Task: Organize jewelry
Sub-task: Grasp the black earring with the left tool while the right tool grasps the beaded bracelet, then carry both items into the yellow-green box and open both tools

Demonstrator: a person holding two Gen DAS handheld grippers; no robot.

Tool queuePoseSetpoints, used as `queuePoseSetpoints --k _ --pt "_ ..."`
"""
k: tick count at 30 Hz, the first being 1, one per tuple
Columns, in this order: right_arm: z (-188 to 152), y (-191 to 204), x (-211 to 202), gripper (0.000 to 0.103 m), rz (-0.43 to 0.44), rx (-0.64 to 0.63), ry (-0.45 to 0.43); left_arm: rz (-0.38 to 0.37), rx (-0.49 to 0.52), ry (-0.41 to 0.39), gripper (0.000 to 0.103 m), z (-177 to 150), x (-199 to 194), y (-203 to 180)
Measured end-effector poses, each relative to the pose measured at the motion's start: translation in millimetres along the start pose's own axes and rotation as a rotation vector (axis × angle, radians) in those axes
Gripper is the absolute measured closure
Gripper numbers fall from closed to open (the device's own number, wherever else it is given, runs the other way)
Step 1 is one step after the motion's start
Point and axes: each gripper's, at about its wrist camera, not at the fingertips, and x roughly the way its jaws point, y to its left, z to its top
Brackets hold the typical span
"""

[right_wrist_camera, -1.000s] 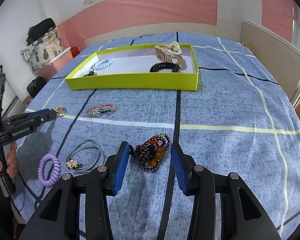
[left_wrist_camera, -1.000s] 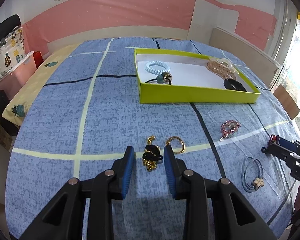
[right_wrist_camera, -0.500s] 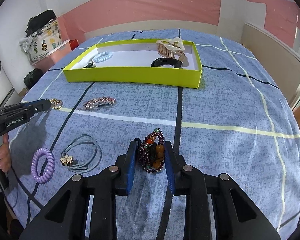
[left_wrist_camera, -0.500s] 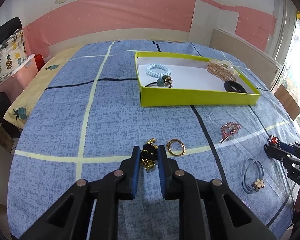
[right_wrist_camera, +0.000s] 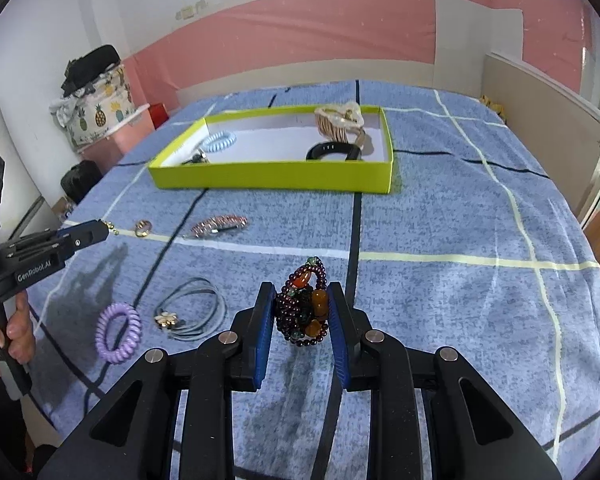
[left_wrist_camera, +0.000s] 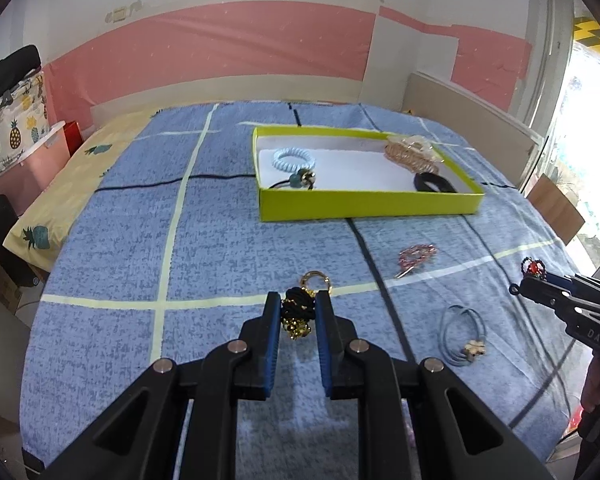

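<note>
A second ago both tools stood spread around their targets on the blue checked bedspread [left_wrist_camera: 112, 264]; now each has clenched. The left tool [left_wrist_camera: 298, 312] grips a black knotted hair tie with gold beads [left_wrist_camera: 297, 312] between its blue pads, and the piece appears to have come a little off the cloth, with the gold ring [left_wrist_camera: 315, 280] lying on the bed just beyond it. The right tool [right_wrist_camera: 302, 308] squeezes a coiled bracelet of dark purple and amber beads [right_wrist_camera: 303, 306], bunched upright between its pads and likewise seeming just clear of the bedspread.

The grasps look settled, so the step in hand is probably the carry to the shallow yellow-green cardboard box [right_wrist_camera: 268, 176], which sits farther up the bed and already holds a pale blue spiral hair tie [right_wrist_camera: 219, 141], a black band [right_wrist_camera: 332, 152] and a beige claw clip [right_wrist_camera: 340, 120].

Still loose on the bed are a pink rhinestone hair clip [right_wrist_camera: 216, 226], a grey-blue cord tie with a flower charm [right_wrist_camera: 192, 308] and a purple spiral hair tie [right_wrist_camera: 118, 332], so the sorting is judged to be around midway.
</note>
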Motion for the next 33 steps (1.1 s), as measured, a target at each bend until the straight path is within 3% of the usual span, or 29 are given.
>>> queuePoseSetpoints --k 17,33 --pt "40 3 -8 0.076 0.041 -0.031 -0.055 -0.051 0.047 -0.059 0.085 38 -16 -15" --pt "122 8 68 0.076 0.074 -0.089 -0.035 -0.083 0.074 -0.043 0.085 118 64 -6"
